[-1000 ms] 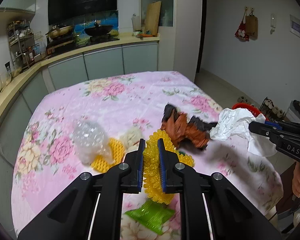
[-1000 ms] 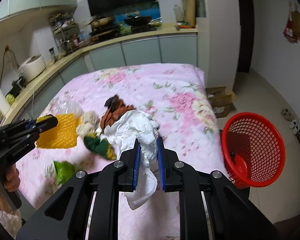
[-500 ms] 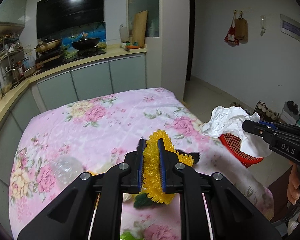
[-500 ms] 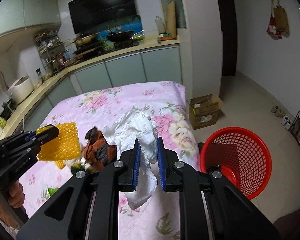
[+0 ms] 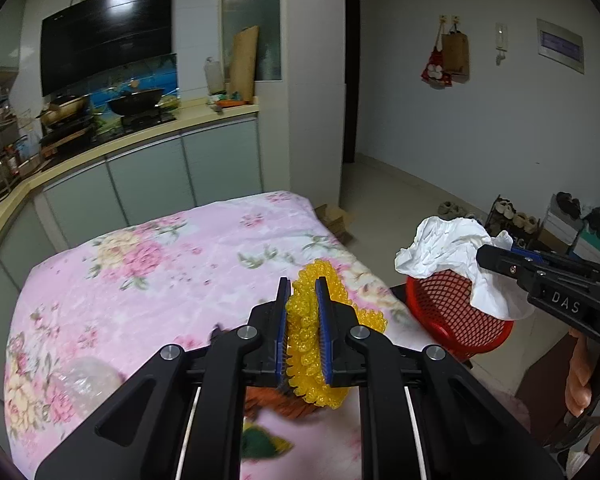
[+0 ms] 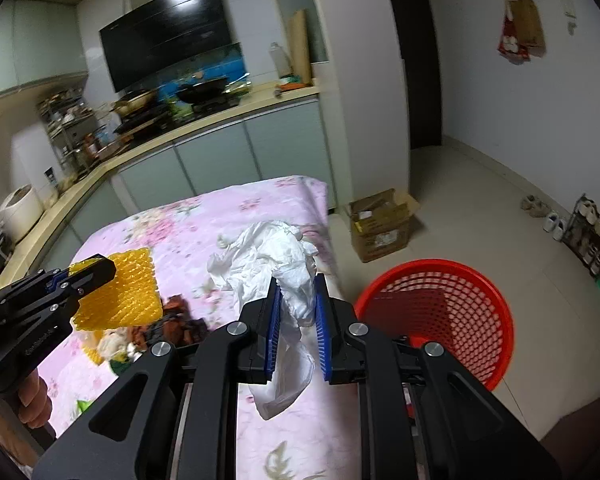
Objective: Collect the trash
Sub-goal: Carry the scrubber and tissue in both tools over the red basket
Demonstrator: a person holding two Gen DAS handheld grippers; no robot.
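Grippers each pinch one piece: the left gripper (image 5: 302,312) holds yellow foam netting (image 5: 312,344), the right gripper (image 6: 296,308) holds crumpled white paper (image 6: 276,256), both above the near table edge. Both pieces seem light and soft, so a middle grip suits them. Farther right stands the red basket (image 6: 440,320) on the floor.

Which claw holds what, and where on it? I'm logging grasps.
Left claw pinches the yellow mesh across its middle. Right claw grips the white wrapper at its narrow middle.
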